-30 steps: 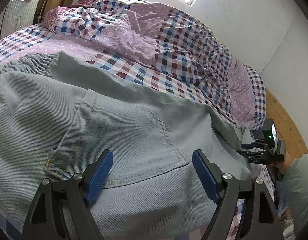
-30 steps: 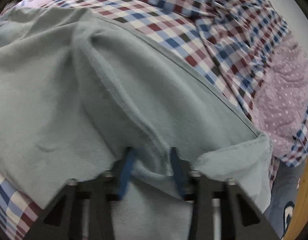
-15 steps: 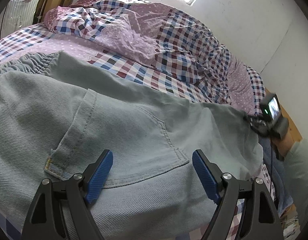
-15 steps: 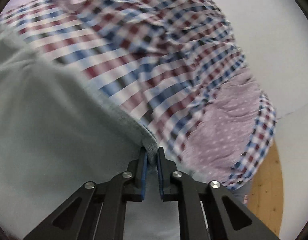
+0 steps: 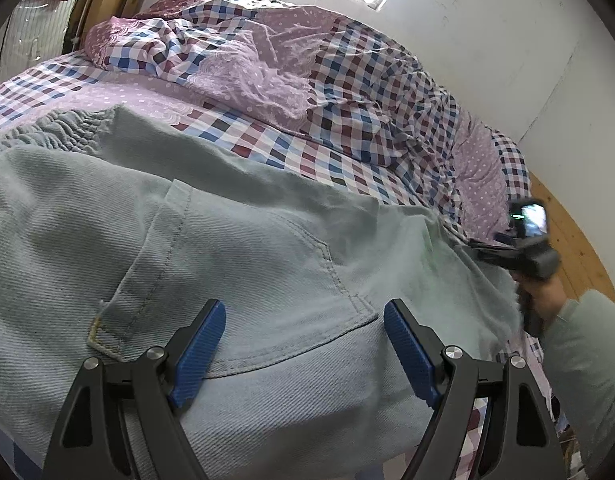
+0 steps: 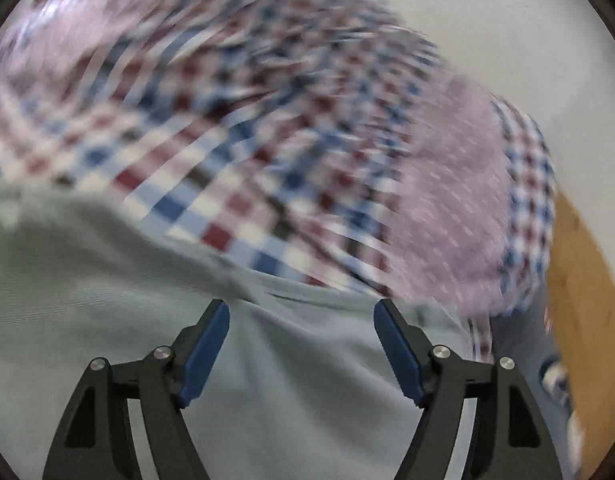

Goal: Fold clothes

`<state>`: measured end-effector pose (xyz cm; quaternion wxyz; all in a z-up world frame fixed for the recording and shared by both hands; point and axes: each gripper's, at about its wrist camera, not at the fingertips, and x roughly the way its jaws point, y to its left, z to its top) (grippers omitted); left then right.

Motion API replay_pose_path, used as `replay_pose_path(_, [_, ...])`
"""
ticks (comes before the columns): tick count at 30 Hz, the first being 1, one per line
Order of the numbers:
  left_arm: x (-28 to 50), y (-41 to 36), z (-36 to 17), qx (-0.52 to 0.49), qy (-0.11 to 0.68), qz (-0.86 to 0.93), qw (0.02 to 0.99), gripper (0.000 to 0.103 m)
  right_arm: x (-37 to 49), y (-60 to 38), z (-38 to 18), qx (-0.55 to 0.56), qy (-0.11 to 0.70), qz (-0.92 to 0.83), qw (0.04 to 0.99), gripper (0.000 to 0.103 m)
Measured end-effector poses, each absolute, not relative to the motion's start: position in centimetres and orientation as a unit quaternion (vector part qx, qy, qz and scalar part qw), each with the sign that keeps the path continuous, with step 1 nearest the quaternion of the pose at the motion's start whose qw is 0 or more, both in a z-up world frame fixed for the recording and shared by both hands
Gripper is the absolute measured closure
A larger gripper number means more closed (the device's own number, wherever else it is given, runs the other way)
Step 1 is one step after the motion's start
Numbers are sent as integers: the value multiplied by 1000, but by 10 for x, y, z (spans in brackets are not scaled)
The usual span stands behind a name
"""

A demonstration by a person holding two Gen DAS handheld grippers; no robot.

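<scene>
Pale green-grey denim trousers [image 5: 235, 248] lie spread on a checked bed, back pocket up and elastic waistband at the far left. My left gripper [image 5: 303, 340] hovers open above the pocket, nothing between its blue pads. In the blurred right wrist view my right gripper [image 6: 301, 340] has its jaws opening wide over the same cloth [image 6: 107, 300], which lies below the pads without being pinched. From the left wrist view the right gripper [image 5: 519, 240] shows at the trousers' right end, held by a hand in a green sleeve.
A rumpled checked and purple dotted quilt [image 5: 307, 72] is heaped across the far side of the bed. White wall [image 5: 487, 32] behind, wooden floor [image 5: 567, 232] at the right. Boxes and a striped bag [image 5: 35, 32] stand at the far left.
The right gripper closed on the trouser leg's edge, lifted and carried it, rolled, and now has let the cloth go with its jaws wide. The left gripper stayed still.
</scene>
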<state>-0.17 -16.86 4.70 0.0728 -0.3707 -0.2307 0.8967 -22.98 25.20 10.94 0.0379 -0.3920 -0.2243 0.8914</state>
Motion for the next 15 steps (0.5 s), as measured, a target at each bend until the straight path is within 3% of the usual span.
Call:
replay_pose_path(5, [1, -167, 48, -364, -230, 900, 70, 18, -182, 386, 157, -376, -66, 918, 107, 23])
replay_pose_path(9, [3, -166, 48, -358, -226, 903, 65, 18, -146, 487, 162, -375, 47, 910, 172, 23])
replay_pose_path(15, [4, -161, 47, -353, -210, 910, 57, 18, -116, 557, 143, -370, 147, 901, 174, 23])
